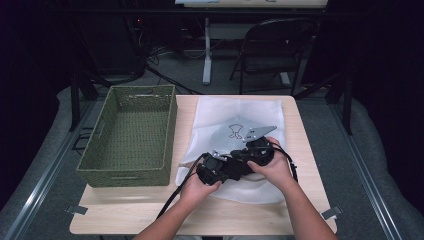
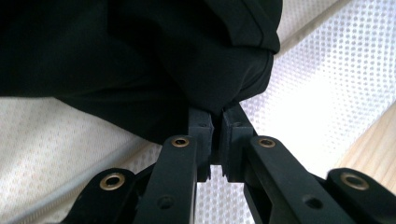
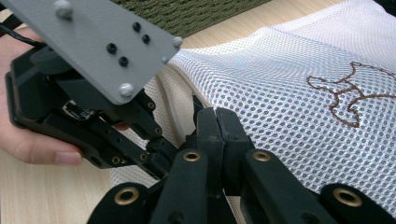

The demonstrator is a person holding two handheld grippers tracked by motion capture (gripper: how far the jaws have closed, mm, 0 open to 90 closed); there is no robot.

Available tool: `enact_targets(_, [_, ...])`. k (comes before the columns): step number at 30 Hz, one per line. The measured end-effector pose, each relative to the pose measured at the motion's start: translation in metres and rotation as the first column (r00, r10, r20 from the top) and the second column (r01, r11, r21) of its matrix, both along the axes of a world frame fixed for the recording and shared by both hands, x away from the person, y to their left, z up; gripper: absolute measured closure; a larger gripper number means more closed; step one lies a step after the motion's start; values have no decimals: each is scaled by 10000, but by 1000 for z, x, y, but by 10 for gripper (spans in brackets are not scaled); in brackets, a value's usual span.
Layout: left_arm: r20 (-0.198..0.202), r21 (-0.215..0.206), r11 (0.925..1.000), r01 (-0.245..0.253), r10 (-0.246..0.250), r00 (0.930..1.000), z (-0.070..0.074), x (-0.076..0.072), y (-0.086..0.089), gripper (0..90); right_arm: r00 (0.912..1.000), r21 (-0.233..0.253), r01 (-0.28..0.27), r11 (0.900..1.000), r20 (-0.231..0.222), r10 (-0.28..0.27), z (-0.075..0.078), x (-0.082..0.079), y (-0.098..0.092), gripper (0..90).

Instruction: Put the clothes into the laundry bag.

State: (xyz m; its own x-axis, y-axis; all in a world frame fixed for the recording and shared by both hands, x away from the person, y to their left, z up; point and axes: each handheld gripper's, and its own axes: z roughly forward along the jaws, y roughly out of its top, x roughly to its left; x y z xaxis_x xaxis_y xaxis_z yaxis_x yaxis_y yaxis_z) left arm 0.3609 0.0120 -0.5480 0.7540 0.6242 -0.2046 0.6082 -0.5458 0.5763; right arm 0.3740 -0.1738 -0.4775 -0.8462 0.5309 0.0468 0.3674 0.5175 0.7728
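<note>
White mesh bag [image 1: 239, 120] lies flat on the wooden table [image 1: 125, 207], just right of the green woven basket [image 1: 131, 135], with a small brown emblem [image 1: 235, 131] stitched near its middle. Both tools meet at the bag's near edge: the left gripper [image 1: 216, 168] has its jaws nearly shut, and I'd say they pinch a fold of mesh, though the other tool's dark body hides the tips. The right gripper [image 3: 218, 122] has its jaws pressed together at the hem beside it, seemingly clamping a thin layer of cloth. My worry is that each has caught both layers instead of one; then pulling apart would drag the whole bag rather than open its mouth. The slick mesh could also slip free, since so little cloth sits between the pads.
</note>
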Motion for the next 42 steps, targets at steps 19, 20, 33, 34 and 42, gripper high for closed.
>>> enact_targets(19, [115,-274,9989,-376,379,9992,6,20,-8,854,10000,75,-34,10000,-16,34,1,-1,0,897])
enact_targets(20, [122,-280,9988,-406,410,9991,6,21,-8,854,10000,78,-31,10000,-25,32,1,-1,0,898])
enact_targets(33, [297,-254,9974,-667,674,9973,7,31,-13,854,10000,156,12,9999,11,-13,1,-1,0,897])
enact_targets(34, [290,-113,9987,-502,505,9983,8,32,-12,854,10000,151,8,9999,25,-9,2,-1,0,897])
enact_targets(42, [368,-327,9954,-902,914,9951,8,38,-18,854,9999,273,103,9996,28,-104,3,0,-2,897])
